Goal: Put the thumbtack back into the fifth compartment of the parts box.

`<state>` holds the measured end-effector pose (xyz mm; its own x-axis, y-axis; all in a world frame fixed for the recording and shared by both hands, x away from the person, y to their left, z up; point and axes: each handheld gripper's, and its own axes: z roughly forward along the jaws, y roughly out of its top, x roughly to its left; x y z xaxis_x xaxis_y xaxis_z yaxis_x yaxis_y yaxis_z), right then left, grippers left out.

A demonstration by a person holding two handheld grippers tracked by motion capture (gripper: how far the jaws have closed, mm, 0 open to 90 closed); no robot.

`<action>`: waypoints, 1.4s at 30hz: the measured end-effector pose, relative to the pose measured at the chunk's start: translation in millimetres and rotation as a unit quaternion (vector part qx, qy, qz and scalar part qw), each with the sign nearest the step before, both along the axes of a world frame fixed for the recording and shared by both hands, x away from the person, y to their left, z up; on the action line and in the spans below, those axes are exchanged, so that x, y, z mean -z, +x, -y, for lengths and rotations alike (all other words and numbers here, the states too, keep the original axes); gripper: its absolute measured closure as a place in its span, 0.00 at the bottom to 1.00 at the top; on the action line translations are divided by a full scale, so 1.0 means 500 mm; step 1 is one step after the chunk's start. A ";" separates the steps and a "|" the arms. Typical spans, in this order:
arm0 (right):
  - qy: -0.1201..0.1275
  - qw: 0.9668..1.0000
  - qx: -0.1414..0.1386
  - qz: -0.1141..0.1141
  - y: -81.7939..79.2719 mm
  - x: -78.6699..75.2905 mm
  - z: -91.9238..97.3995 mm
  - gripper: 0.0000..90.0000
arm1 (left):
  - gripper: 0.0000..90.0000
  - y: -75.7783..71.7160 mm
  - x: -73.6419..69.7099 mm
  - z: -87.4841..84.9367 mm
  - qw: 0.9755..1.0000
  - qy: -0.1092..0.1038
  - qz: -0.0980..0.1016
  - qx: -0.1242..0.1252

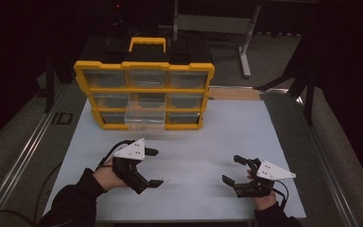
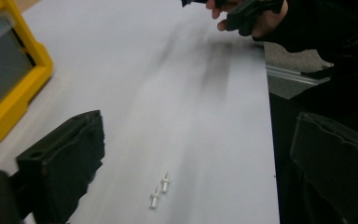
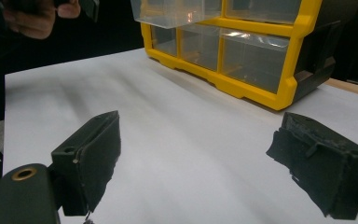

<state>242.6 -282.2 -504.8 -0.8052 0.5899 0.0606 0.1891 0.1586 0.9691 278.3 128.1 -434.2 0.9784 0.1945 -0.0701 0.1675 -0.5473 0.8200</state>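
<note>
From the left gripper view, the yellow-framed plastic drawer cabinet is cut off at the left edge, and the other hand runs off the top. The two tiny white plastic pegs are too small to identify. In the high view, the clear pulled-out drawer hides its contents in glare.

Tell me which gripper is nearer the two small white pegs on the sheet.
Left. The left gripper hangs just over the white pegs, jaws open astride them; the right gripper is far across the sheet.
</note>
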 end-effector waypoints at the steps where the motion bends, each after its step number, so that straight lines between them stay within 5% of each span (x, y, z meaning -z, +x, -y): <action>1: 0.000 1.000 0.000 0.000 0.000 0.000 0.000 0.15 | 0.06 0.001 0.005 0.000 1.000 0.002 0.003 0.000; 16: -0.001 1.000 -0.001 0.002 0.000 0.000 0.000 0.15 | 0.23 0.019 0.075 0.005 1.000 0.013 -0.013 -0.006; 30: -0.001 1.000 -0.001 0.001 0.000 0.000 0.000 0.15 | 0.50 0.032 0.126 0.006 0.999 0.025 -0.032 -0.014; 42: -0.001 1.000 -0.002 0.002 0.000 0.000 0.000 0.15 | 0.66 0.045 0.174 0.012 0.997 0.057 -0.049 -0.026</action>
<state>242.6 -282.3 -504.6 -0.8074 0.5873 0.0572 0.1856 0.1608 0.9694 300.8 122.0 -521.3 0.9565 0.2563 -0.1392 0.2738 -0.6250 0.7310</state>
